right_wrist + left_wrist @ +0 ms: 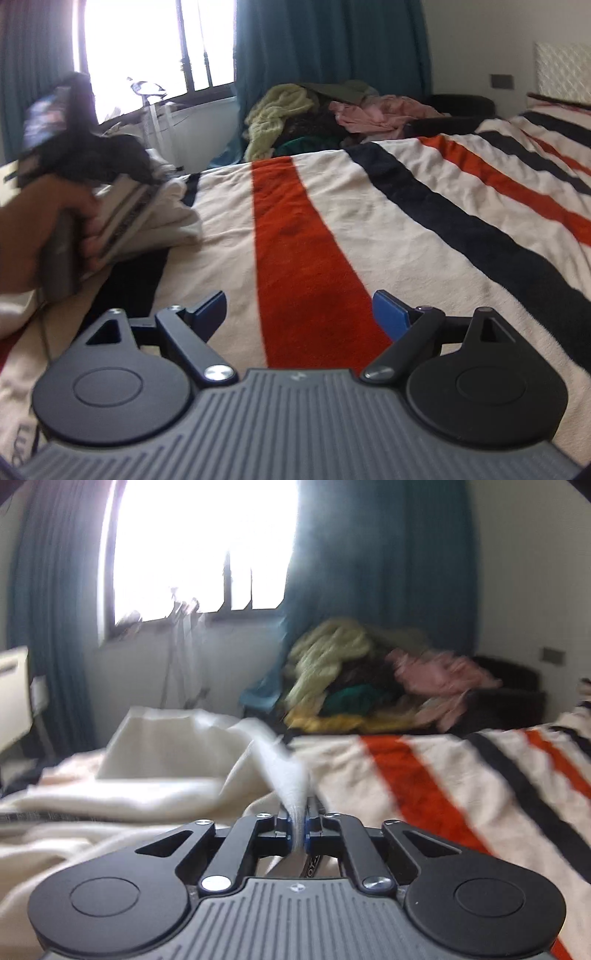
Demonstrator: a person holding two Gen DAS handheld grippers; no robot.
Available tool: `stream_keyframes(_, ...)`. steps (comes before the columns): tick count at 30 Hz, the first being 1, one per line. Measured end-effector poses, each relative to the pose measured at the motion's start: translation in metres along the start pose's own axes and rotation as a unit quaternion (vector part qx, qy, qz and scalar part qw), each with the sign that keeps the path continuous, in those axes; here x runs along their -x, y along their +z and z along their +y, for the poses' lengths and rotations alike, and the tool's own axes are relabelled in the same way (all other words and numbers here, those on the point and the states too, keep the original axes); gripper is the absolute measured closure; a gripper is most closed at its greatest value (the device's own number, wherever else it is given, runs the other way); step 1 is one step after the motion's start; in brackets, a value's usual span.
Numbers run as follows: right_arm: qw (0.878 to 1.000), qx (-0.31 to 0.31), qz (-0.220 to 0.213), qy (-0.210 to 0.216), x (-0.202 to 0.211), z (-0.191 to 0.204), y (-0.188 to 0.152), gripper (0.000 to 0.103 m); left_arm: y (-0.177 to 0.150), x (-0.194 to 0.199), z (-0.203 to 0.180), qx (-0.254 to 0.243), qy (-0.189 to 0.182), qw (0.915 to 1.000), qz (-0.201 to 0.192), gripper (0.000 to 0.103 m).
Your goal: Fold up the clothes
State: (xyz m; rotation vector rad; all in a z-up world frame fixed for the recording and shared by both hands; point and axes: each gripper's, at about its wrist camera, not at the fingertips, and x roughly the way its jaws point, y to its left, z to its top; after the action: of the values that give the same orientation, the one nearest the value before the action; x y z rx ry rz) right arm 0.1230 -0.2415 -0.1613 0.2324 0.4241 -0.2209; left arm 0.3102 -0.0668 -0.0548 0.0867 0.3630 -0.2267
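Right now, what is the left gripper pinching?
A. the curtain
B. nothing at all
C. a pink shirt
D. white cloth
D. In the left wrist view the left gripper has its jaws shut on a fold of white cloth lying on the striped blanket. The right gripper is open above the blanket and holds nothing.
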Motion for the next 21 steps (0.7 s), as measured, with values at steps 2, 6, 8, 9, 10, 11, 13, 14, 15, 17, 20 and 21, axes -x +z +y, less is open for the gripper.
stream_keyframes(2, 1.0, -0.004, -0.009, -0.007, 0.0, -0.001, 0.001, 0.015, -0.006, 0.038, -0.002, 0.003, -0.017, 0.9997, -0.02, 0.099)
stream_keyframes(6, 1.0, -0.002, -0.026, -0.006, 0.009, -0.003, 0.004, 0.015, -0.023, 0.12, 0.001, 0.043, -0.046, 0.9971, -0.044, 0.099)
stream_keyframes(8, 0.999, 0.003, -0.035, -0.001, 0.017, -0.002, 0.005, 0.015, -0.039, 0.156, 0.0, 0.042, -0.051, 0.9969, -0.042, 0.099)
stream_keyframes(9, 0.999, 0.006, -0.041, 0.003, 0.022, -0.002, 0.006, 0.015, -0.048, 0.17, 0.004, 0.059, -0.058, 0.996, -0.033, 0.099)
stream_keyframes(10, 0.999, 0.009, -0.048, 0.007, 0.029, -0.002, 0.007, 0.015, -0.056, 0.183, 0.009, 0.078, -0.065, 0.9946, -0.024, 0.099)
stream_keyframes(11, 0.998, 0.014, -0.056, 0.009, 0.036, -0.002, 0.008, 0.015, -0.064, 0.196, 0.013, 0.097, -0.072, 0.9926, -0.015, 0.099)
stream_keyframes(13, 0.997, 0.026, -0.069, 0.012, 0.049, -0.002, 0.008, 0.015, -0.077, 0.209, 0.021, 0.118, -0.072, 0.9904, 0.001, 0.1)
stream_keyframes(14, 0.997, 0.031, -0.072, 0.009, 0.055, -0.001, 0.009, 0.015, -0.082, 0.214, 0.025, 0.128, -0.067, 0.9895, 0.005, 0.1)
stream_keyframes(15, 0.997, 0.035, -0.073, 0.006, 0.06, -0.001, 0.009, 0.015, -0.085, 0.217, 0.029, 0.136, -0.068, 0.9882, 0.013, 0.099)
stream_keyframes(17, 0.997, 0.031, -0.07, 0.015, 0.069, -0.002, 0.012, 0.015, -0.085, 0.218, 0.035, 0.153, -0.087, 0.984, 0.029, 0.099)
stream_keyframes(20, 0.997, 0.013, -0.059, 0.053, 0.081, -0.005, 0.016, 0.016, -0.079, 0.224, 0.037, 0.154, -0.111, 0.9806, 0.048, 0.082)
stream_keyframes(21, 0.996, 0.007, -0.054, 0.069, 0.085, -0.006, 0.018, 0.016, -0.077, 0.227, 0.035, 0.151, -0.121, 0.9797, 0.052, 0.071)
